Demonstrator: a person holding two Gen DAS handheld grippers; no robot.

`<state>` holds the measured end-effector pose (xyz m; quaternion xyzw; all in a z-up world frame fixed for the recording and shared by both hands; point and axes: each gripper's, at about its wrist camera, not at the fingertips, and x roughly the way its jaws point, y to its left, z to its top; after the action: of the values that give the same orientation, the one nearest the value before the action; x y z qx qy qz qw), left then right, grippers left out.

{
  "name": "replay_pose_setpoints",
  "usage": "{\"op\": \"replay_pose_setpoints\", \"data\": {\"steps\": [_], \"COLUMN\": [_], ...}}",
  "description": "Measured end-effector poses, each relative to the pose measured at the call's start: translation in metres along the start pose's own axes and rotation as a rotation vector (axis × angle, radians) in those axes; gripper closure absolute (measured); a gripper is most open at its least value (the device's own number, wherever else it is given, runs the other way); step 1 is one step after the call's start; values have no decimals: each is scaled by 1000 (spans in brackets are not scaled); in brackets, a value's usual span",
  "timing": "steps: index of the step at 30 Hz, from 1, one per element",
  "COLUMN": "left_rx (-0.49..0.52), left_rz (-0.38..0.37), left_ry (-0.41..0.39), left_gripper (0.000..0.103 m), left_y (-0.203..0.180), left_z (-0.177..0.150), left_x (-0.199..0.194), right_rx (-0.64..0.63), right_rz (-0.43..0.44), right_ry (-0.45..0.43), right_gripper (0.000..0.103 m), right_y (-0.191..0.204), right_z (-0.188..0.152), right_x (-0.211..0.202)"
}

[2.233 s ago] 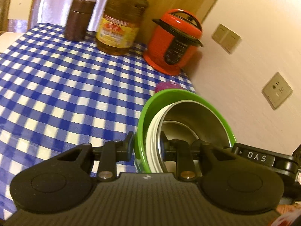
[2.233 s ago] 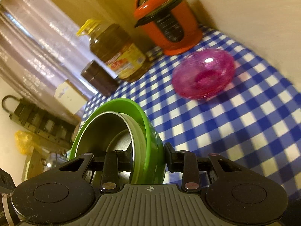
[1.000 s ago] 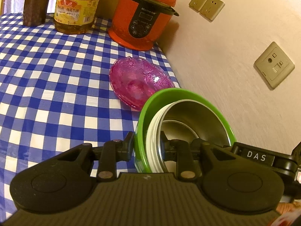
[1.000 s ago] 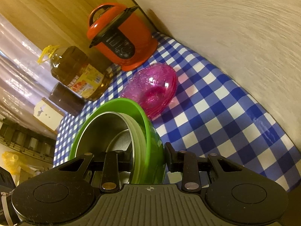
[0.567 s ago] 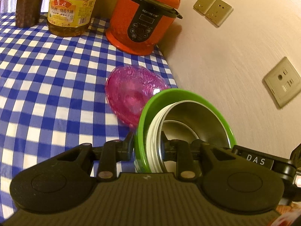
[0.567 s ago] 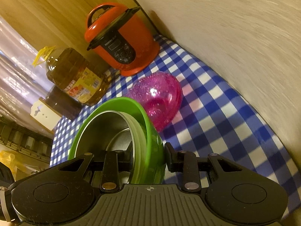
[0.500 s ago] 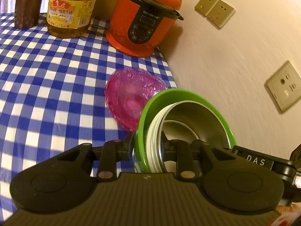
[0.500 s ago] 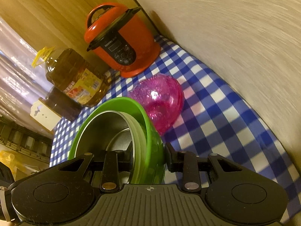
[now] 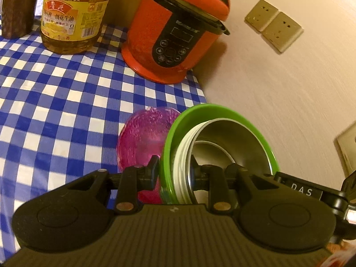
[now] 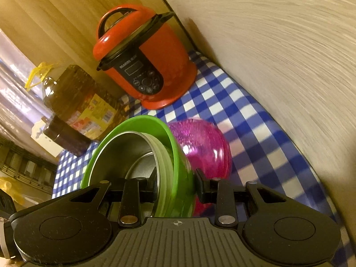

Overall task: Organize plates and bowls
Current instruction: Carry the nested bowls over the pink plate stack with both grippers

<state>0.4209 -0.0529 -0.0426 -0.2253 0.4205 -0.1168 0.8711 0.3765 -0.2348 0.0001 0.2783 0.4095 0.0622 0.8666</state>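
In the left wrist view, the left gripper (image 9: 174,171) is clamped on the near left rim of a green bowl (image 9: 213,109). Inside it sit a white bowl (image 9: 181,153) and a shiny steel bowl (image 9: 240,142), nested. The stack is tilted, just over a pink glass bowl (image 9: 144,138) on the blue checked tablecloth (image 9: 55,102).

In the right wrist view, the right gripper (image 10: 175,184) is clamped on the stack's right rim (image 10: 178,155). The pink glass bowl (image 10: 204,149) lies just right of it, and a red cooker (image 10: 151,66) stands farther away.
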Motion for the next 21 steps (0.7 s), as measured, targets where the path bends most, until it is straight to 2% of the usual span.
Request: {"op": "replay_pose_setpoints", "data": {"steps": [13,21], "left_rx": [-52,-67], "left_rz": [32,32], "left_ry": [3,0], "left_gripper": [79,79], "left_y": [24,31], "left_z": [6,2], "left_x": [50,68], "right_rx": [-28,-47], "right_rz": [3,-4], "right_ry": [41,51], "right_gripper": [71,71], "right_y": [-17,-28], "right_z": [19,20], "right_x": [66,86]}}
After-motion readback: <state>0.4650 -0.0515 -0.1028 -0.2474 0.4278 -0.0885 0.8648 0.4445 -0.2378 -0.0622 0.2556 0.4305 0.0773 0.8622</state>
